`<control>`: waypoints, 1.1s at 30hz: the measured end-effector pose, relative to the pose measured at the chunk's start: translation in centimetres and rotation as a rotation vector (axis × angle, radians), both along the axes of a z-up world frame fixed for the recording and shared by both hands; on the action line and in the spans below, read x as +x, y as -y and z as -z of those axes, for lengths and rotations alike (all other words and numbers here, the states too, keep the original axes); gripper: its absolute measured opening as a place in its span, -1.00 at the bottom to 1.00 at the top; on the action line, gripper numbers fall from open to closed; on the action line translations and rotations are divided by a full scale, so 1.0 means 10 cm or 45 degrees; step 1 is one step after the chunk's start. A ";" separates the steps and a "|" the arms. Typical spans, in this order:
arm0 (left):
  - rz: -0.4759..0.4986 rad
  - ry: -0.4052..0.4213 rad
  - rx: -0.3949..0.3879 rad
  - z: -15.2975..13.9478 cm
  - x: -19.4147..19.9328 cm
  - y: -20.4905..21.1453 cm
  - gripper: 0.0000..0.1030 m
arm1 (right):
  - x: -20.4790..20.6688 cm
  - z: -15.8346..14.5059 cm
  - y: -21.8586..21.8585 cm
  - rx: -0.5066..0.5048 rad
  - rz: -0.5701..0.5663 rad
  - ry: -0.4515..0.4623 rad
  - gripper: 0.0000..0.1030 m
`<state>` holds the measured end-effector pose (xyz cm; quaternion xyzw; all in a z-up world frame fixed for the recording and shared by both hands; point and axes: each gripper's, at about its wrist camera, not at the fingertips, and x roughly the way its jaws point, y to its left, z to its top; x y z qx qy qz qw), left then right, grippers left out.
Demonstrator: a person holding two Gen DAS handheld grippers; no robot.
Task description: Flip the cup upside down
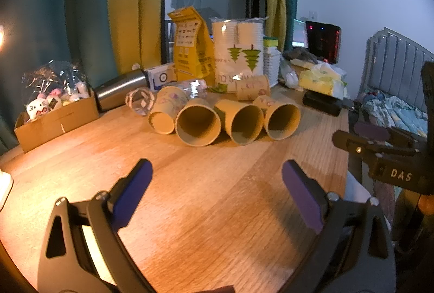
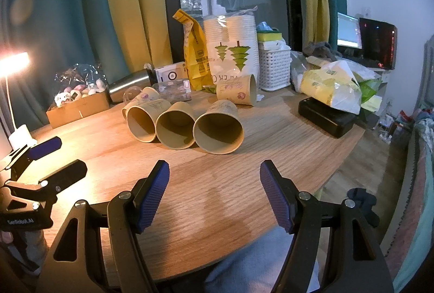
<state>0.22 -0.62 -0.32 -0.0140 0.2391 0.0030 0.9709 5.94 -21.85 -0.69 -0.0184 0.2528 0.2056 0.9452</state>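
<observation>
both grippers, left gripper (image 1: pixel 217 179) and right gripper (image 2: pixel 214 179), spread wide and holding nothing, low over the wooden table (image 2: pixel 271 135), paper cups (image 2: pixel 218 130) on their sides mid-table, mouths toward the cameras, sleeve of stacked cups (image 2: pixel 230 48) behind

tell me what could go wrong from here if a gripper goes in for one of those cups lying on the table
The paper cups lie on their sides, packed close together; the rightmost cup seems to touch the middle cup, so closing the right gripper on one may roll or knock its neighbour.

Thin paper walls could crush under a hard squeeze.

Another cup and a clear plastic item lie close behind the row, so a deep reach might push cups into them.
</observation>
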 end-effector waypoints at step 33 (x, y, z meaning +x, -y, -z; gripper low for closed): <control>0.541 -0.500 0.997 -0.67 2.67 1.18 0.89 | 1.28 0.12 0.74 0.190 -0.287 -0.150 0.41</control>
